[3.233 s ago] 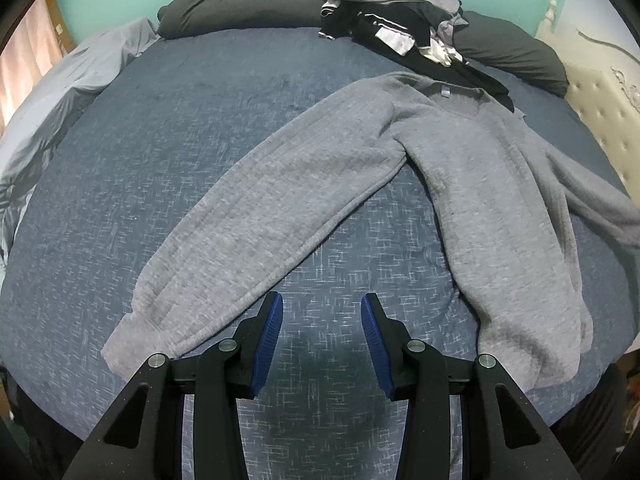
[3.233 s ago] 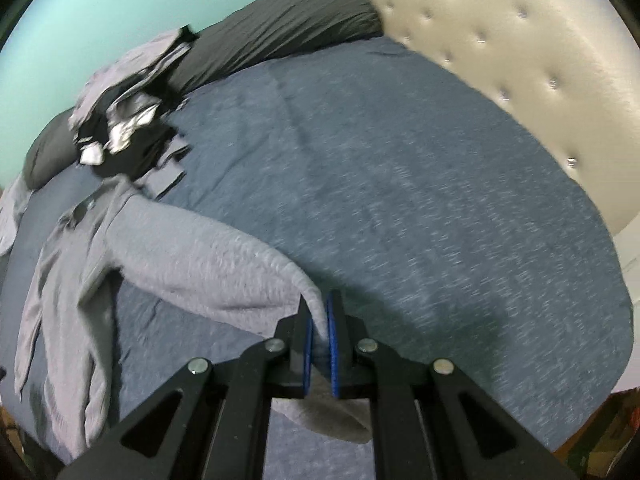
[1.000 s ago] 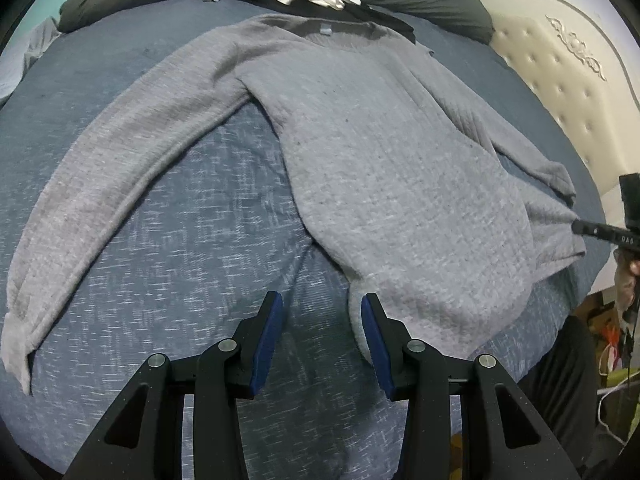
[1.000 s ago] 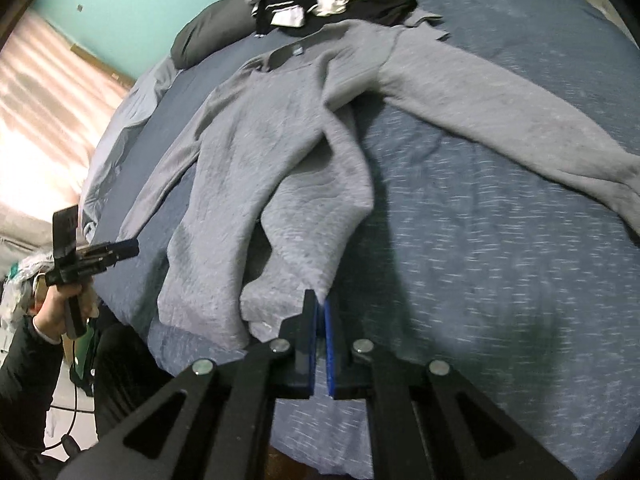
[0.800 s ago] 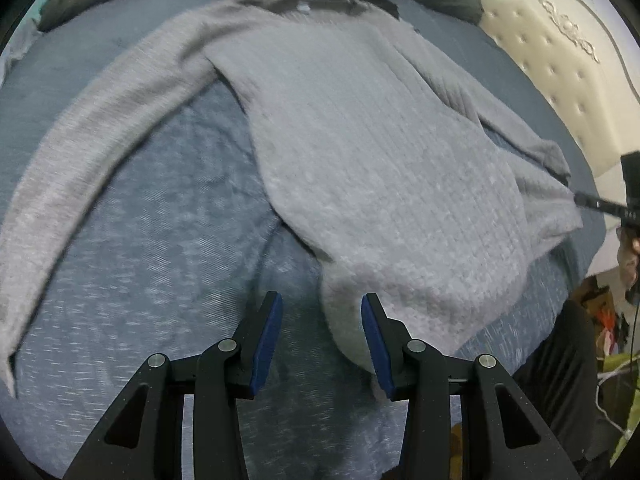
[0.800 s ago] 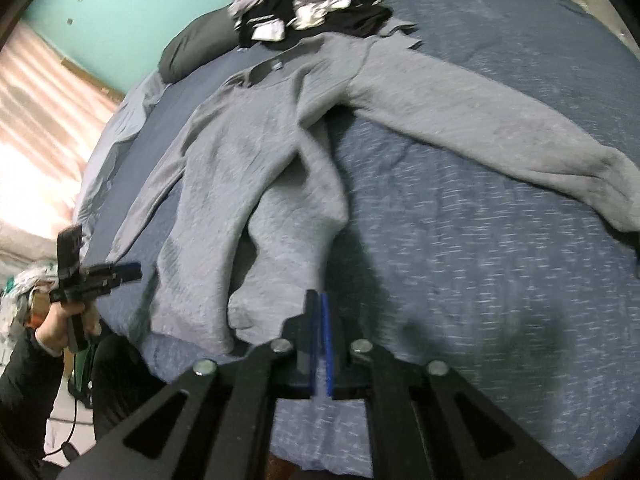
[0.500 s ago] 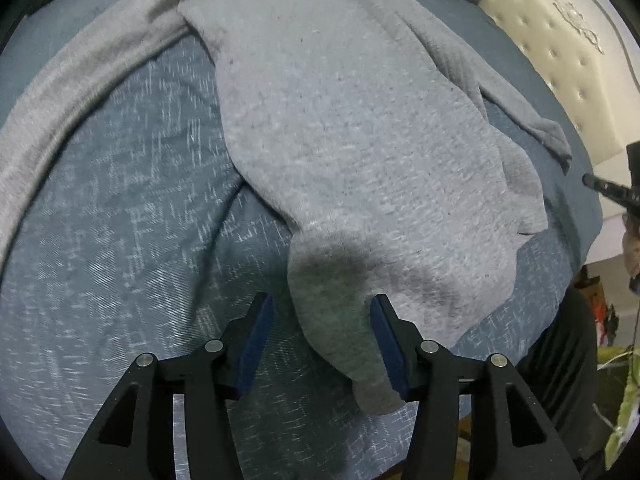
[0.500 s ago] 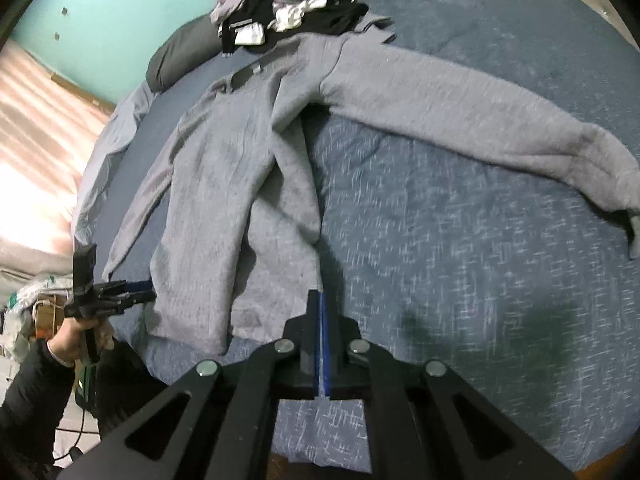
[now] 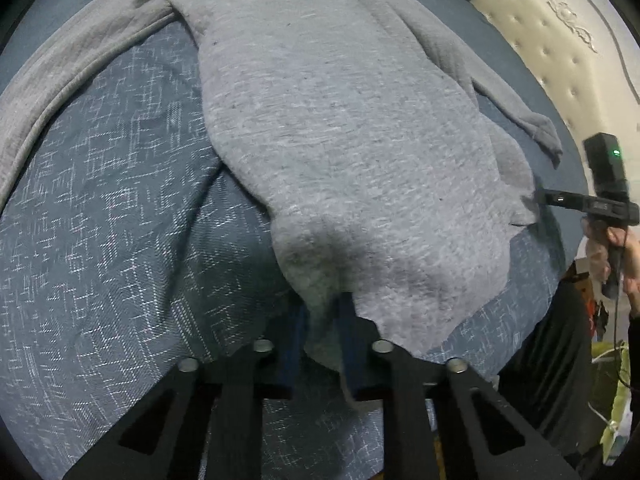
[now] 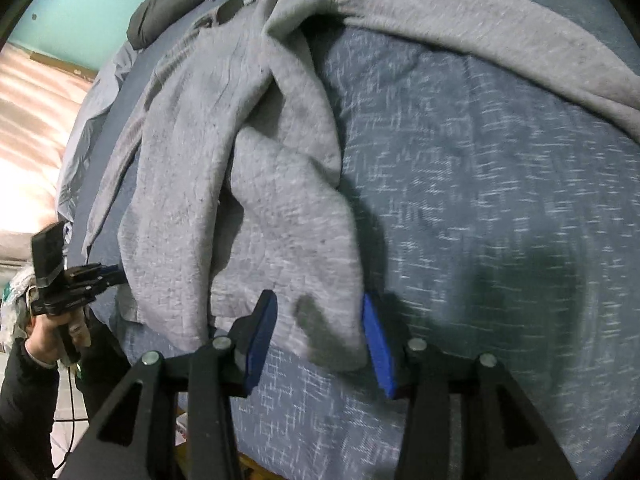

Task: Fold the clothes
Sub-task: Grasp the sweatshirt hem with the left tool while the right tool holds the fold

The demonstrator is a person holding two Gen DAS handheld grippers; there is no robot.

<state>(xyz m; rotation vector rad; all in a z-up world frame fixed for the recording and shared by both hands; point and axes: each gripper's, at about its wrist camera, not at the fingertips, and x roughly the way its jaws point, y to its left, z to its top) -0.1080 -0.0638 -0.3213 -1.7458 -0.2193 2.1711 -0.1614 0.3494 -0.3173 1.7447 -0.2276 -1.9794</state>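
Grey sweater spread on bed, long axis toward 12 o'clock. Left hand-held gripper pinching near hem corner; right hand-held gripper wide, straddling opposite hem corner at 12 o'clock.

The left gripper has closed on the sweater hem, while the right gripper has opened.

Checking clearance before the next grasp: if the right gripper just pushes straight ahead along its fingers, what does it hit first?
The right gripper is open, and the hem corner of the grey sweater already lies between its fingers. Going straight on, it would likely meet that bunched fabric first, with the blue bedspread under it. Depth is uncertain.
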